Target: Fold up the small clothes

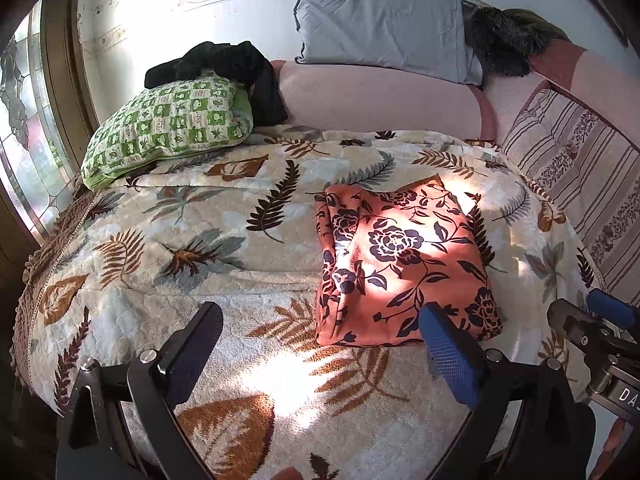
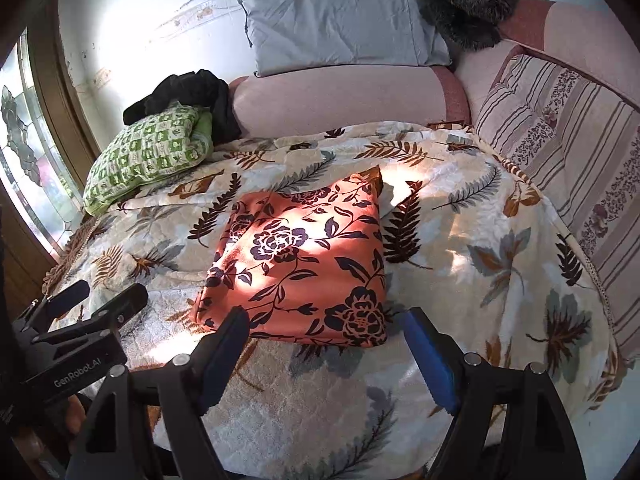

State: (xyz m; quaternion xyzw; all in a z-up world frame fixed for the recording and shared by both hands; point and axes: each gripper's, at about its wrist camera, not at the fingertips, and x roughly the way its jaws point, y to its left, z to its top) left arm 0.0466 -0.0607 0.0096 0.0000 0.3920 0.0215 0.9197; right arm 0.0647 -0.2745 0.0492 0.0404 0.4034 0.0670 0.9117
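Note:
An orange cloth with dark flower print lies folded into a flat rectangle on the leaf-patterned blanket. My left gripper hovers just in front of the cloth's near left corner, jaws wide open and empty. My right gripper hangs over the cloth's near edge, also open with nothing between its fingers. In the left wrist view the right gripper shows at the right edge. In the right wrist view the left gripper shows at the lower left.
A green checked pillow with a black garment on it lies at the back left. A grey pillow leans on the wall above a pink bolster. A striped cushion lines the right side. A window is at the left.

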